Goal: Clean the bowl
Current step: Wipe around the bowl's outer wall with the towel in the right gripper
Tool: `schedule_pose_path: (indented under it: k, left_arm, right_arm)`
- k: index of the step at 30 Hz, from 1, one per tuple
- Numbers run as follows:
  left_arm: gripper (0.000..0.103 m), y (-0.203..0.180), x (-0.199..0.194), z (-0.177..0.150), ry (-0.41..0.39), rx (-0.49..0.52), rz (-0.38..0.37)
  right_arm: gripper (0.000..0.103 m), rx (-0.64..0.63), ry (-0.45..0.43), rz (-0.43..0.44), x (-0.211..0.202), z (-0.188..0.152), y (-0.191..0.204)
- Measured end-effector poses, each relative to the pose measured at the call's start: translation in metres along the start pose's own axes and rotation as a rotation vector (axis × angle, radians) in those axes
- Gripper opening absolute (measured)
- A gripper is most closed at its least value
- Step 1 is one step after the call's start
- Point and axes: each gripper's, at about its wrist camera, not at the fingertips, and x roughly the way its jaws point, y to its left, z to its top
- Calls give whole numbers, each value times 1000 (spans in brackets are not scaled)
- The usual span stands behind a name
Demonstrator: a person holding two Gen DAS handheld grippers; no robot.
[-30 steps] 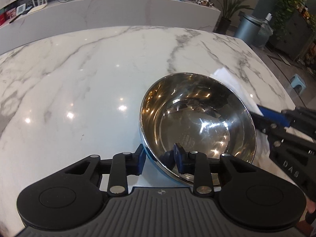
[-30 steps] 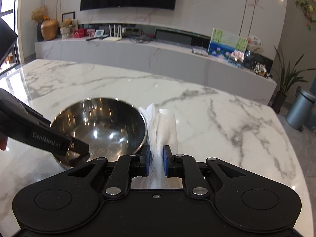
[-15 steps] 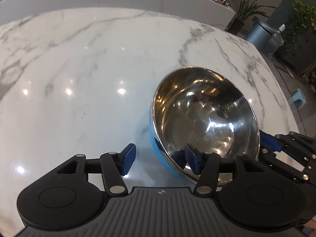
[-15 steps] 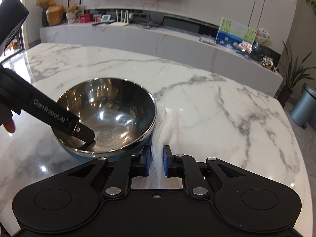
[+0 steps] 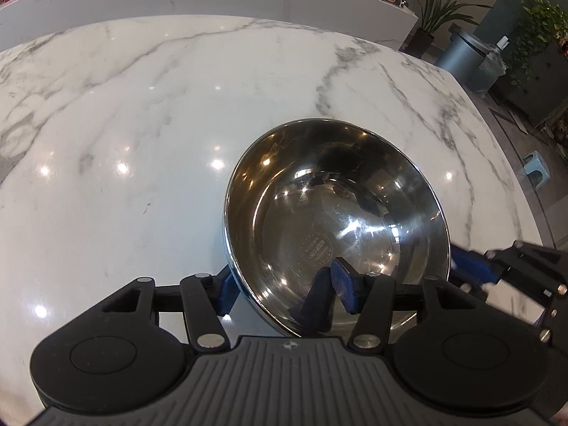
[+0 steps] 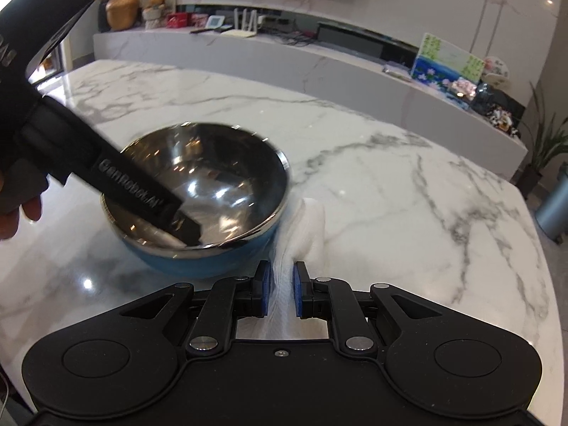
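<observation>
A stainless steel bowl (image 5: pixel 337 213) with a blue outer shell is seen standing on the white marble table (image 5: pixel 124 142), towards the table's right side in the left wrist view. Its polished inside looks bare, though reflections make small residue impossible to rule out.

The left gripper (image 5: pixel 284 289) is set astride the near rim of the bowl: one blue pad (image 5: pixel 342 289) lies inside against the steel wall and the other is placed outside by the blue shell. The fingers are spread wide, and whether they actually pinch the rim cannot be told for certain; they appear apart. In the right wrist view the same finger is seen dipping into the bowl from the left.

The right gripper (image 6: pixel 280 293) is closed on a wad of white paper towel (image 6: pixel 305 227), which is held just beside the bowl's right flank, touching or nearly touching the blue shell.

The step in hand is judged to be the bracing of the bowl before wiping. Next, the rim would need to be clamped firmly by the left fingers, and the towel would need to be lifted over the rim and swept round the steel interior. A loose hold risks the bowl sliding on the slick marble.
</observation>
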Motion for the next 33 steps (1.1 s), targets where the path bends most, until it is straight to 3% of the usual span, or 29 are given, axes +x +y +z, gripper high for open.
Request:
schedule_pose_path:
  k: [4,14,26,29,33]
  left_arm:
    - [46,-4,0,-1,1,39,-23]
    - [45,-14,2,-3,4,99,-45]
    - [45,-15,2,-3,-1,89,-38]
    - [48,-13,0,-3,9,67,-24]
    - [59,-9,0,-3,36,25,0]
  right_arm:
    - [12,24,-32,-41,-4,3,-9]
    - [12,31,-84,-66,-10,5,-23]
    - [12,-28,1,-37,7,-3,-8]
    - [12,-32,17,-27,11,-4,-6]
    - [12,-41,40,-15,16,-6,-2]
